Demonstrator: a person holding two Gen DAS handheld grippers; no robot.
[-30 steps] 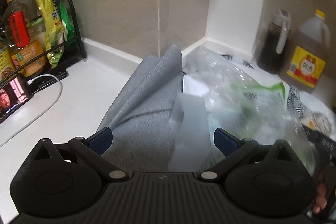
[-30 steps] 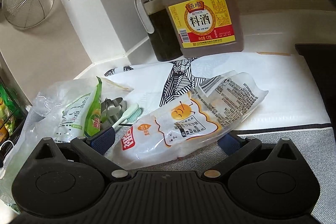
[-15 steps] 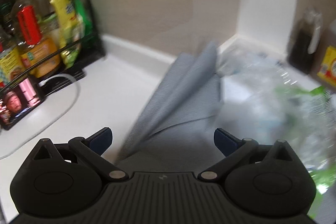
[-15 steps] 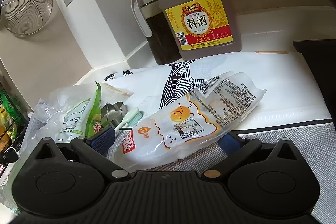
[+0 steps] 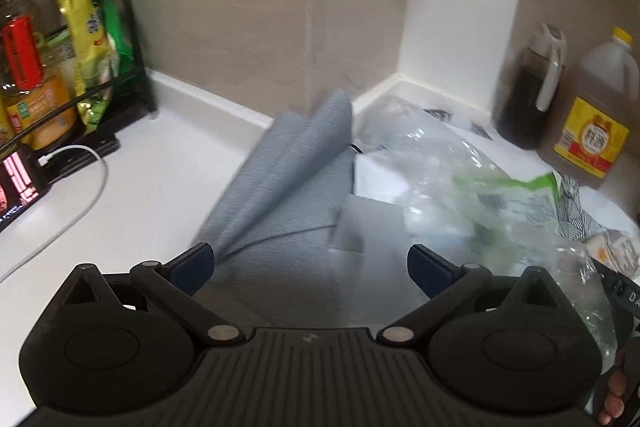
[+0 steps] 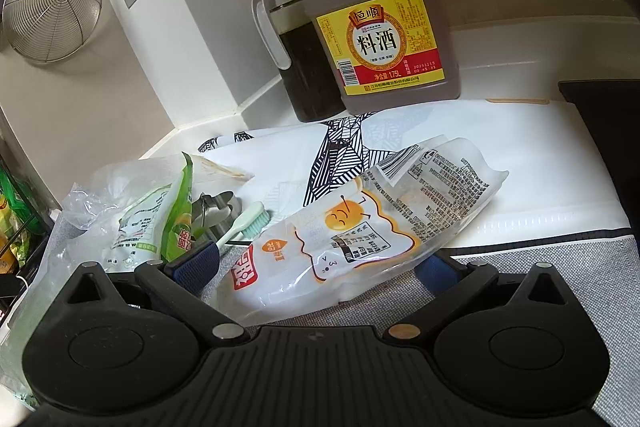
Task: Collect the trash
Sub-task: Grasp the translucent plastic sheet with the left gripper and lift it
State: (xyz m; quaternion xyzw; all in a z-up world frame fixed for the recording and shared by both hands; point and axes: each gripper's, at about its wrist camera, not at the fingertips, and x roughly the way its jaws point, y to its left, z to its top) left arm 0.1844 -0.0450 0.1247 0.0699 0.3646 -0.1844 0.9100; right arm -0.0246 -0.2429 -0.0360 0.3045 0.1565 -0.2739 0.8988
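Note:
My left gripper (image 5: pixel 310 261) is open above a folded grey cloth (image 5: pixel 288 183), nothing between its jaws. To its right lies a crumpled clear plastic bag (image 5: pixel 472 187) holding a green-and-white wrapper (image 5: pixel 516 191). My right gripper (image 6: pixel 316 267) is open, its jaws on either side of the near end of a white bread wrapper (image 6: pixel 360 227) with an orange cartoon face, which lies on the counter. The clear bag (image 6: pixel 104 195) with the green wrapper (image 6: pixel 176 215) also shows at the left of the right wrist view.
A large cooking-wine jug (image 6: pixel 380 19) and a dark sauce bottle (image 6: pixel 296 51) stand in the back corner. A black-and-white patterned white sheet (image 6: pixel 440 139), a toothbrush (image 6: pixel 248 223) and a metal clip (image 6: pixel 216 207) lie nearby. A bottle rack (image 5: pixel 48 67), cable (image 5: pixel 80 195) and phone are far left.
The left gripper swung left and back toward the right, ending a little further from the clear bag. The right gripper edged slightly forward around the bread wrapper. Both stayed open.

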